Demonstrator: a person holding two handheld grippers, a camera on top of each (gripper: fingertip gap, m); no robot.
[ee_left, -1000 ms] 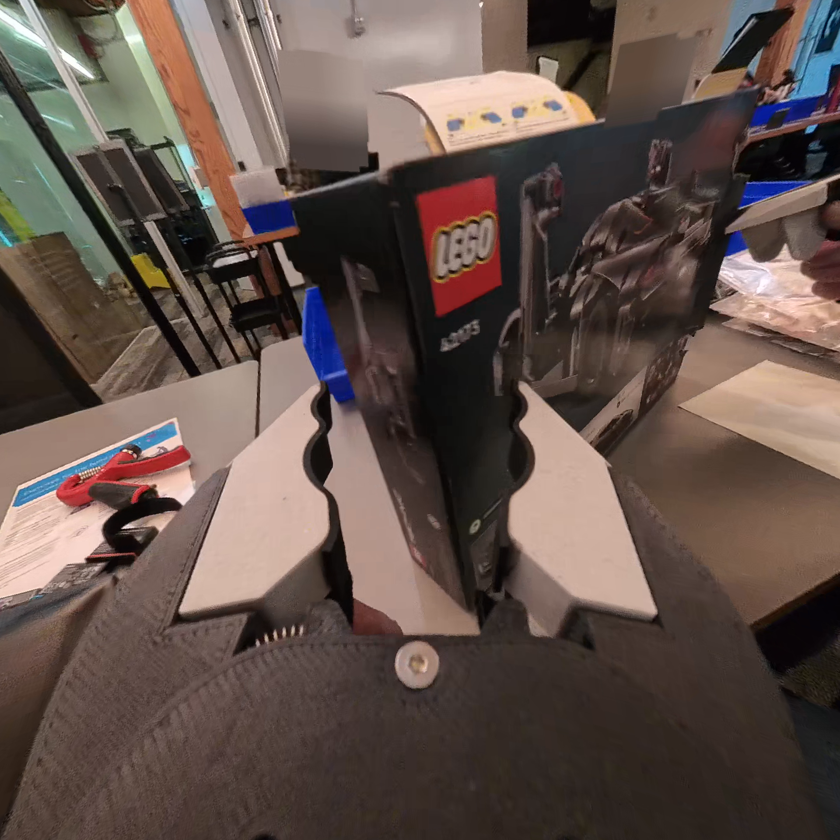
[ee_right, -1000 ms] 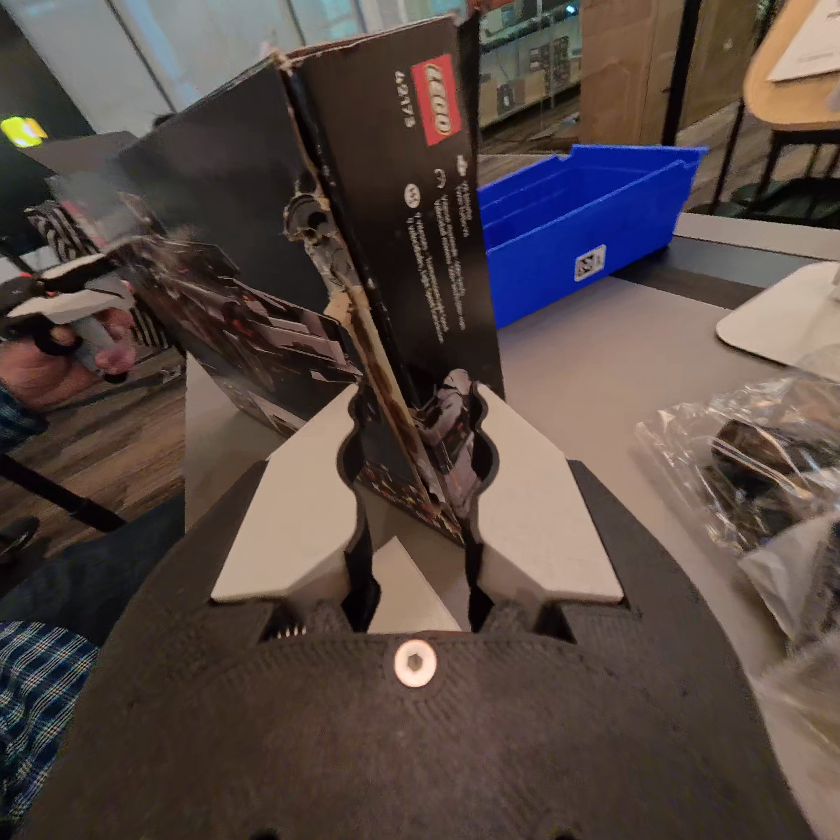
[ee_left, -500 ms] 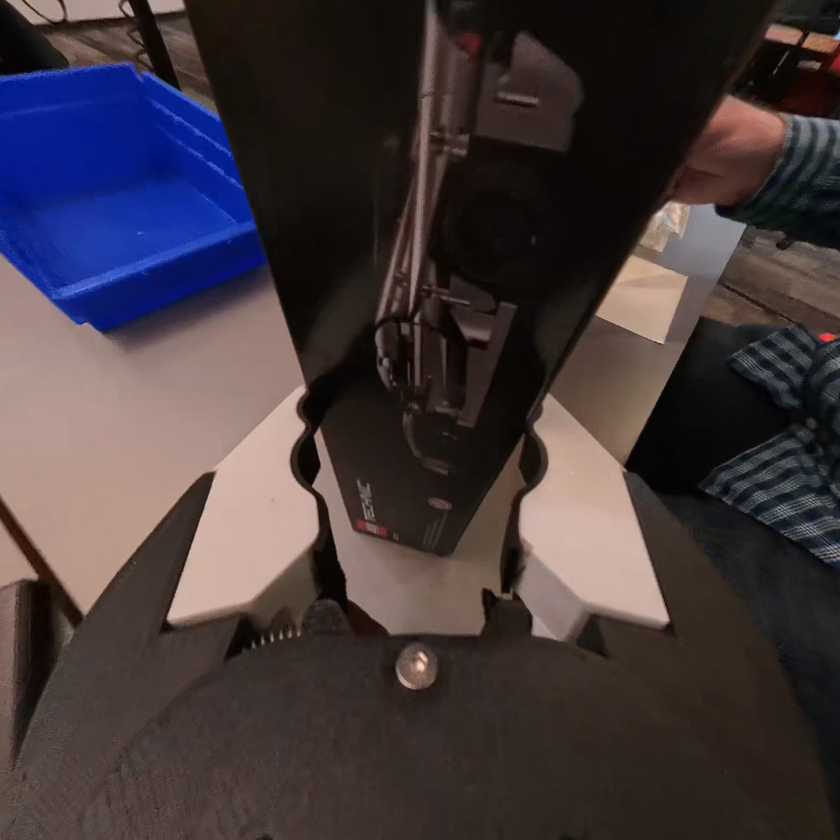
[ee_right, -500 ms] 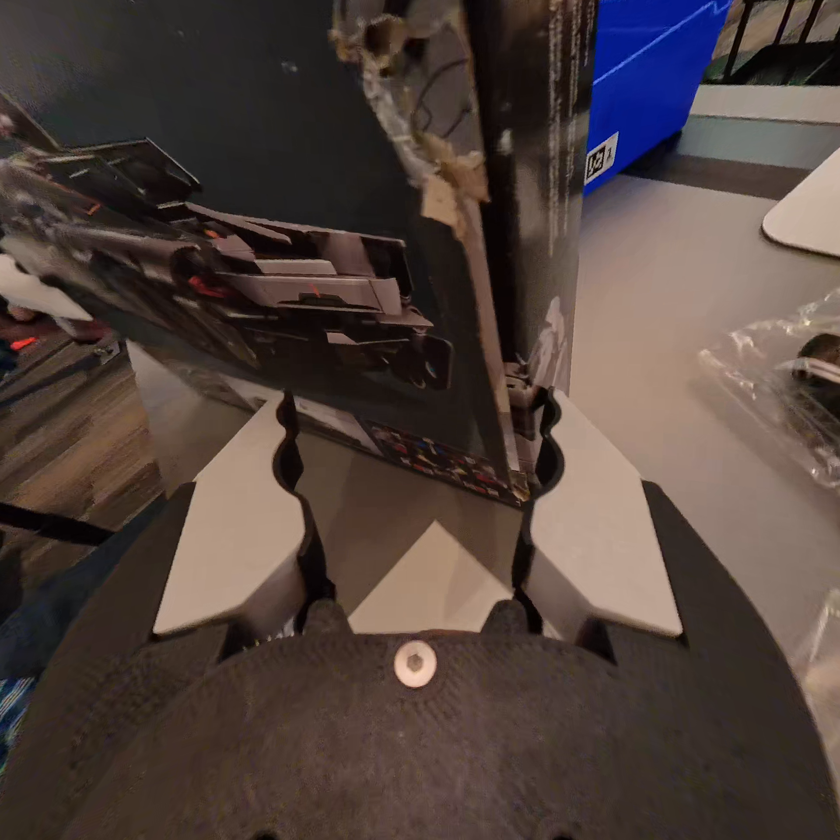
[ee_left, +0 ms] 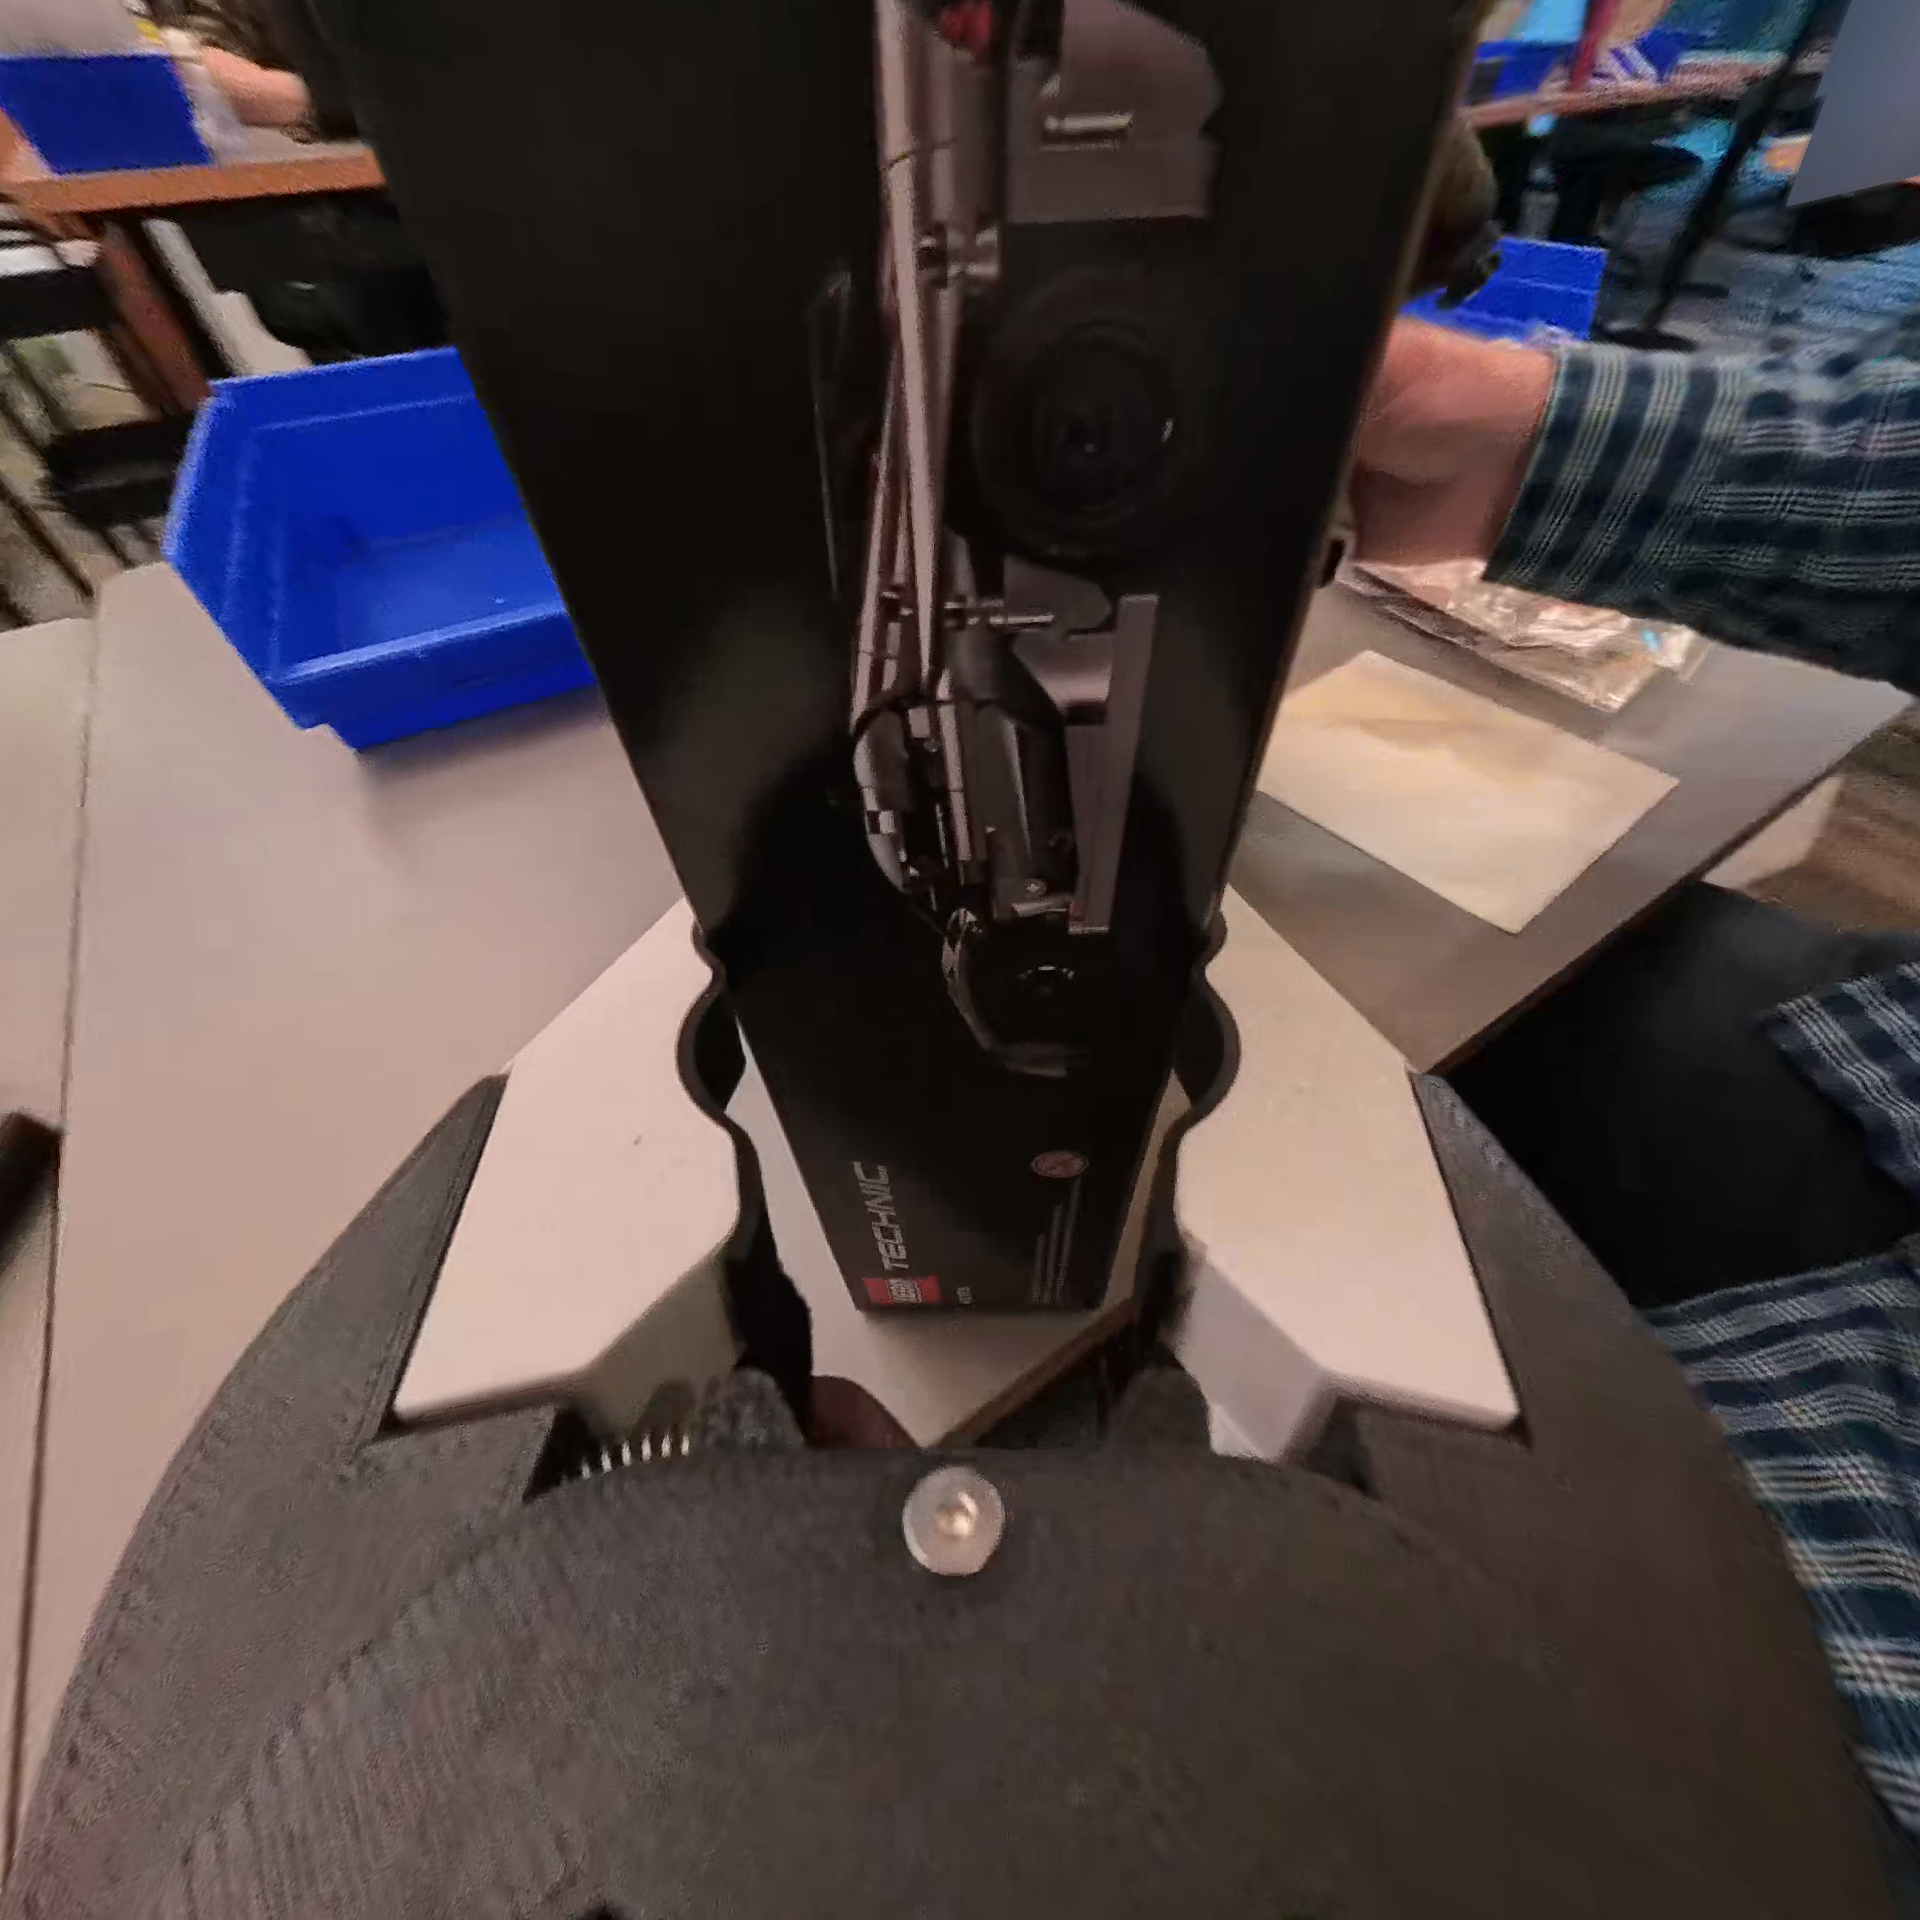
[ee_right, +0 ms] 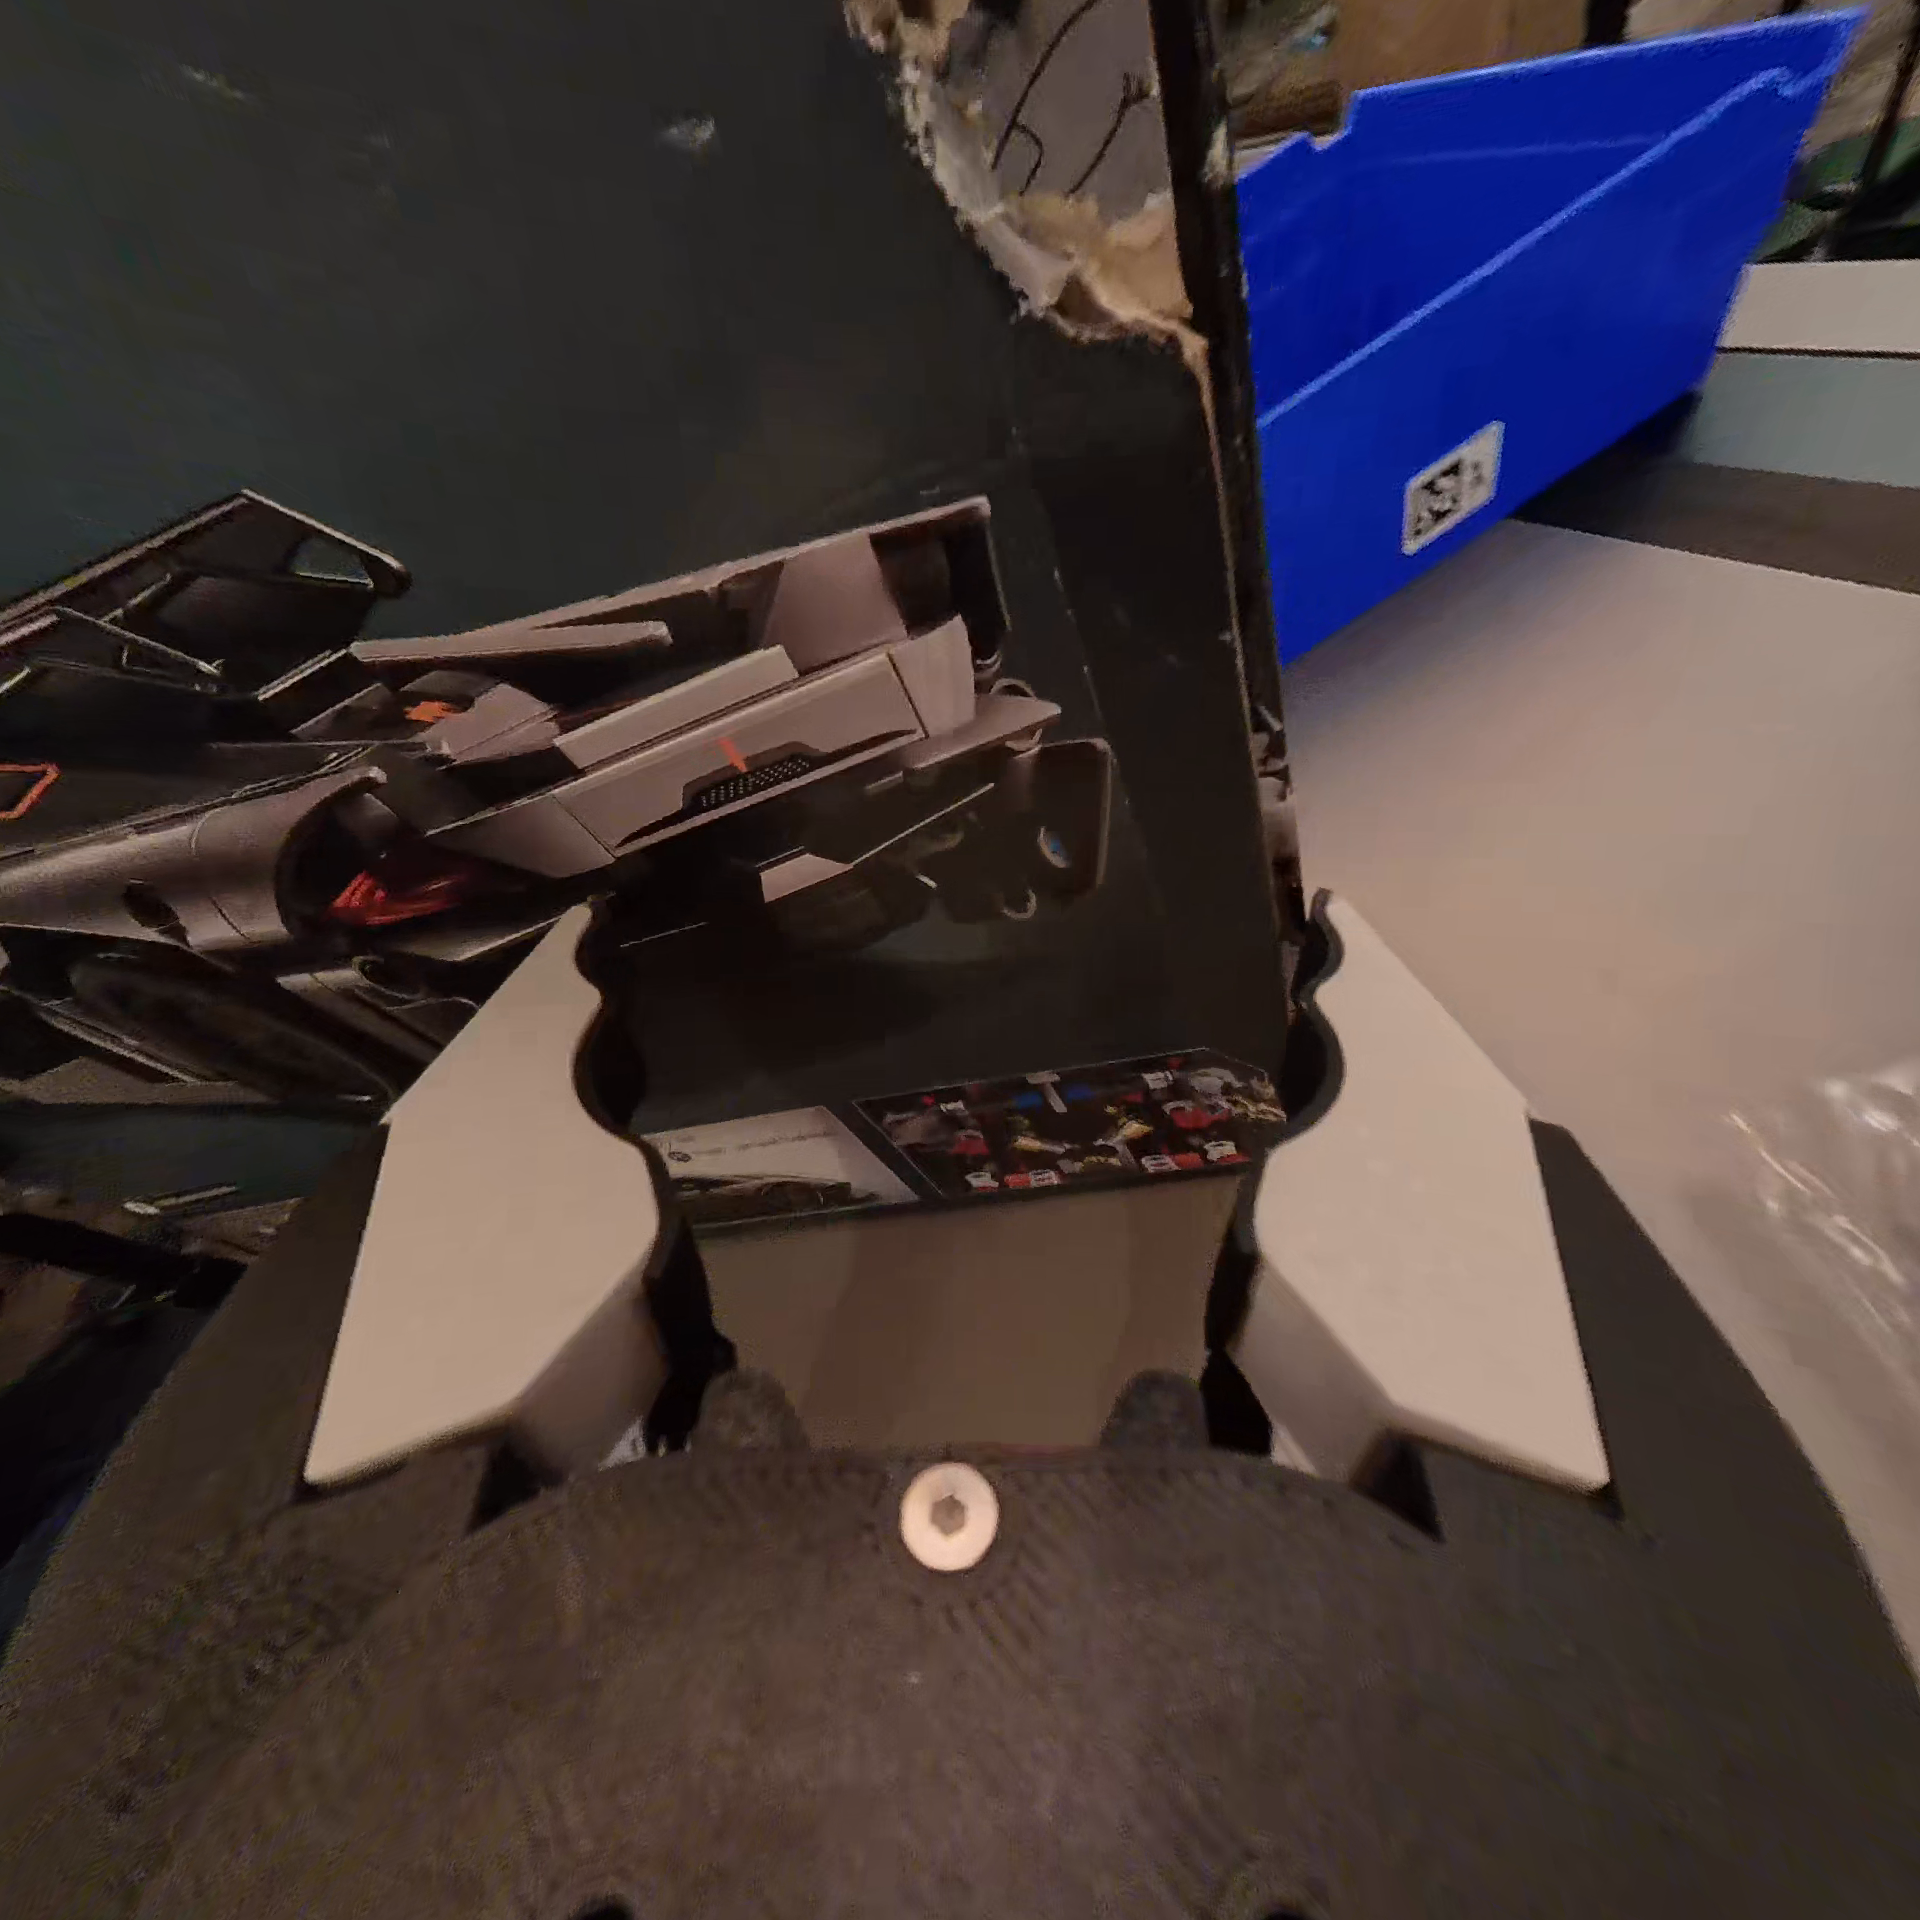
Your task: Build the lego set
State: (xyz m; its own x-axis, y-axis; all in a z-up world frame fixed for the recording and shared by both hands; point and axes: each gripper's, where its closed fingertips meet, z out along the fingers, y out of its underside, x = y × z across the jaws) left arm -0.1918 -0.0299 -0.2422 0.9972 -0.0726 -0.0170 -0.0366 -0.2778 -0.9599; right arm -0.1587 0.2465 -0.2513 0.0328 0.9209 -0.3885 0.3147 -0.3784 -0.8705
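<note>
A black lego box [ee_left: 935,520] stands upright on the grey table [ee_left: 312,935]. My left gripper [ee_left: 961,935] straddles its narrow side, and both fingertips press the box's edges near the bottom. In the right wrist view the box's large printed face [ee_right: 623,364] fills the left and centre, with a torn cardboard strip [ee_right: 1070,239] near its corner. My right gripper [ee_right: 951,935] is open wide in front of that face. Its right finger [ee_right: 1382,1143] sits beside the box's corner edge. The box bottom lies between the right fingers.
A blue plastic bin [ee_left: 353,540] stands on the table behind the box; it also shows in the right wrist view [ee_right: 1507,312]. Clear bags of parts [ee_left: 1527,623] and a pale sheet [ee_left: 1455,790] lie at the right. A hand in a plaid sleeve [ee_left: 1434,447] is behind the box.
One second ago both grippers pinched the box's corner edges. The right gripper opened and now faces the large face. The left gripper opened, swung round to the narrow side and closed onto it.
</note>
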